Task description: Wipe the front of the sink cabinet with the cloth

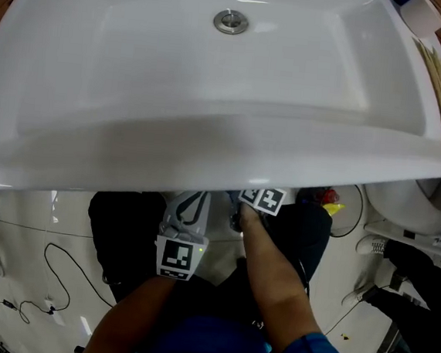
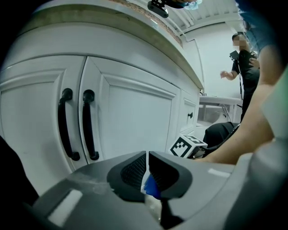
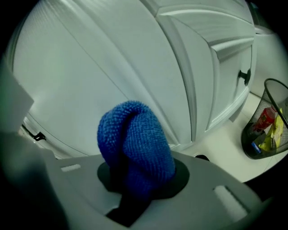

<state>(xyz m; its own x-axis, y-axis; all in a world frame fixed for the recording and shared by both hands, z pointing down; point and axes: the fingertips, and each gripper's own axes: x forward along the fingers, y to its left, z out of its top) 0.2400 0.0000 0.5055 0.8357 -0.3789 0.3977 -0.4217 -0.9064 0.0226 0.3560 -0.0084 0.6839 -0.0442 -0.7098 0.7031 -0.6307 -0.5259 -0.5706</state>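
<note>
The fingers of my right gripper pinched the bunched blue cloth, which was close against a white door panel of the sink cabinet; I could not tell whether it touched. On my left gripper the fingers were pressed together, facing the doors' two black handles. A wire bin stood on the floor at the cabinet's far end.

No legible text or labels anywhere.

Tallied: one sink, one drain, one blue cloth, two black bar handles, one wire wastebasket, two grippers: left gripper and right gripper.
</note>
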